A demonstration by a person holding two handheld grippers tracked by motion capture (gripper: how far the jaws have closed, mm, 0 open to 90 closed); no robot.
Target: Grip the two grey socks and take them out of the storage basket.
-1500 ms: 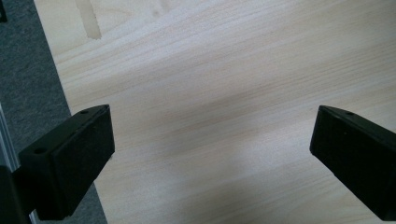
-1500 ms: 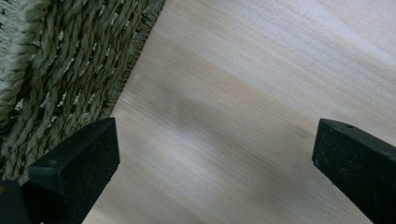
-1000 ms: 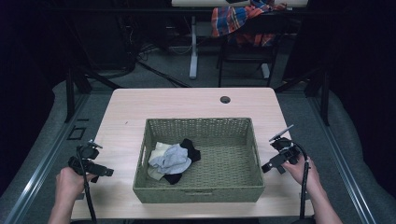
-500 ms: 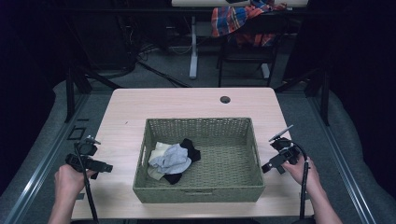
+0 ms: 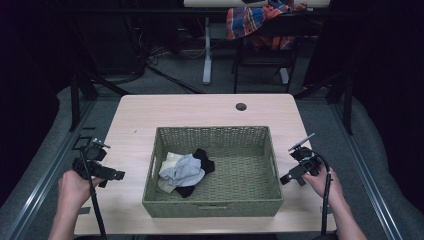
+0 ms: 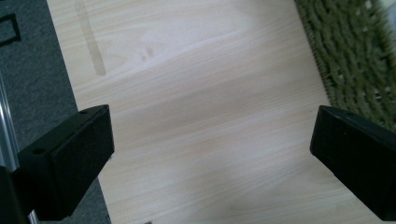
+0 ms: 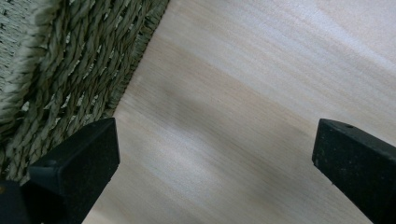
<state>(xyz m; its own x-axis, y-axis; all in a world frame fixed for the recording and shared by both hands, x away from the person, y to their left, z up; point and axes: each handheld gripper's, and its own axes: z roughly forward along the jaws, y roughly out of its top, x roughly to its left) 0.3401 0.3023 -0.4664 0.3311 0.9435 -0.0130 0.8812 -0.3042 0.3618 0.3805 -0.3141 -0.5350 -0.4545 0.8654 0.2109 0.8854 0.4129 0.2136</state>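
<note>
Left tongs (image 5: 119, 175), right tongs (image 5: 285, 178) wide, empty; basket (image 5: 212, 210) between.

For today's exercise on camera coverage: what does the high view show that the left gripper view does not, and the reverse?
High view alone: the clothes inside the basket, both hands, the right gripper and the chair behind. Left gripper view alone: a faint streak on the wood, and its black jaws wide apart, close up. Both share the table and the woven basket wall.
</note>
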